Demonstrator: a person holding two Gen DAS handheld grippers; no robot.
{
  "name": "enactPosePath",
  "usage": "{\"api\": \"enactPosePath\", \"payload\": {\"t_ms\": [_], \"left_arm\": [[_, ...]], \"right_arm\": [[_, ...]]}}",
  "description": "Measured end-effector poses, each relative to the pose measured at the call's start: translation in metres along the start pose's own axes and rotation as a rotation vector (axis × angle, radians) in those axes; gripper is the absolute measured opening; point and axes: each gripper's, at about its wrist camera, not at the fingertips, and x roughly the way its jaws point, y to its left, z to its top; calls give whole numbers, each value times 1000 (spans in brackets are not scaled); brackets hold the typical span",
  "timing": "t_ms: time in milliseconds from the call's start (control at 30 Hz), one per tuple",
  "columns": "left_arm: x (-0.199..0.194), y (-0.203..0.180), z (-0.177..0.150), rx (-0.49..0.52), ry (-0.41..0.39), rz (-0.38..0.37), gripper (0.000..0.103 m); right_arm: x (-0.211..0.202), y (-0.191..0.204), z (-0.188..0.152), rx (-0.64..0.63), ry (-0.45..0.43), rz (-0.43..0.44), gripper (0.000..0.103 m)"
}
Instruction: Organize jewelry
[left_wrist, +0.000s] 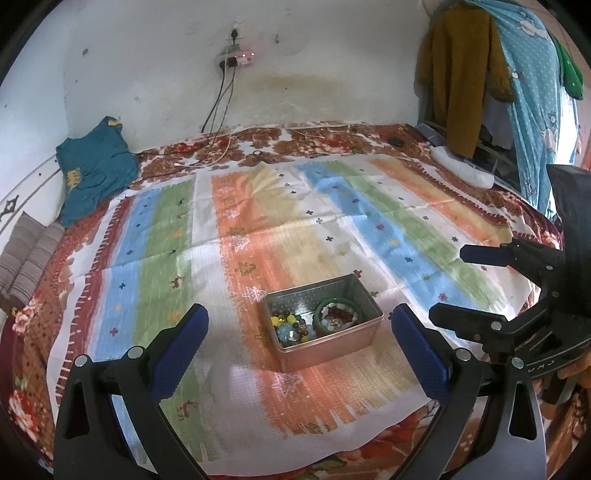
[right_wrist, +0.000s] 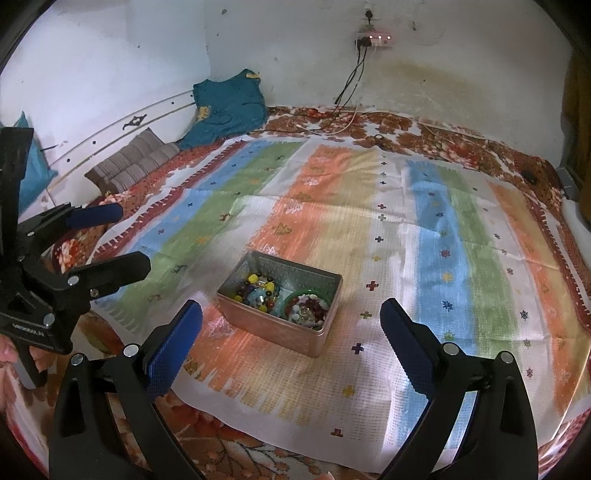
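- The metal tin is sitting open-topped on the striped cloth, which is giving the work a flat, pale ground; no lid is showing in either view.
- Inside the tin, the loose coloured beads are filling the left part and the green bangle, ringed with white beads, is lying just beside them on the right. All jewelry in view is lying within the tin's walls, and none on the cloth around it; this is fitting either a sorted tin or one awaiting emptying.
- The left gripper is hovering above the tin's near side, its blue pads spread wide and gripping nothing.
- The right gripper is hanging near the tin's right side, likewise gaping and empty, both tools angling down toward the tin.
- A teal garment is lying well beyond the tin, against the wall.
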Motion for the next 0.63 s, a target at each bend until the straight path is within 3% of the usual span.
{"api": "enactPosePath", "payload": {"t_ms": [633], "left_arm": [[2, -6, -4, 18, 25, -17, 97]], "right_arm": [[-2, 1, -1, -16, -4, -3, 98]]}}
